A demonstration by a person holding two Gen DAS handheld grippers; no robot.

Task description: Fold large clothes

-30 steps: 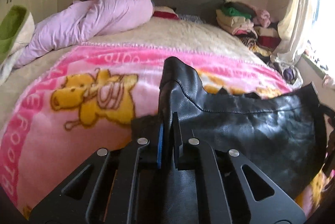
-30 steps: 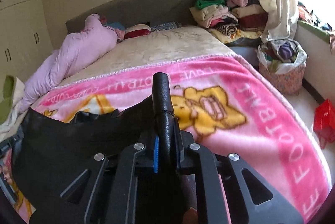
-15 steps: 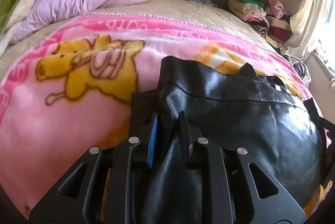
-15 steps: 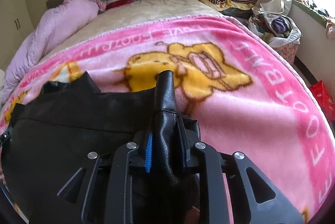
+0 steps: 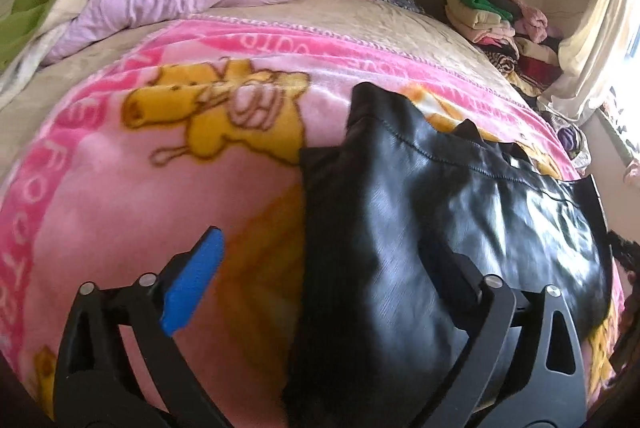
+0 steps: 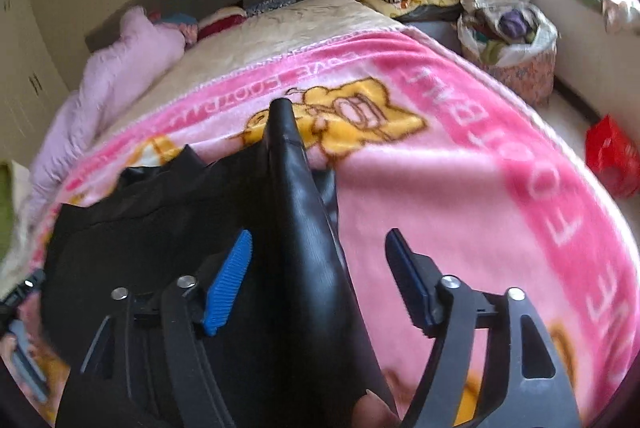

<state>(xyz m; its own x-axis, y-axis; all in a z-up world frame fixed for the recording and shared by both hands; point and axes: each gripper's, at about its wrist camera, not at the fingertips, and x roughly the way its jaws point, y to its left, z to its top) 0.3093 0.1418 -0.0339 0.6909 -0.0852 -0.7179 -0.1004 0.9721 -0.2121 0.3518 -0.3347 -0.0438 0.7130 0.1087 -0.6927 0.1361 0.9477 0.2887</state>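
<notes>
Bed-top garment between right gripper

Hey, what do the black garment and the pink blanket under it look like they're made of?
Black garment: probably leather or faux leather, since it looks smooth and semi-glossy, shows window glare and has a stitched seam.
Pink blanket: likely plush synthetic fleece, with a matte, fuzzy nap, a printed cartoon bear and lettering.

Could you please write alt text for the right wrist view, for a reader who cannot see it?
The right tongs stand open, having just been opening, with a raised fold of the black leather garment between the blue pads, untouched by them. It lies on a pink cartoon blanket covering a bed.
</notes>
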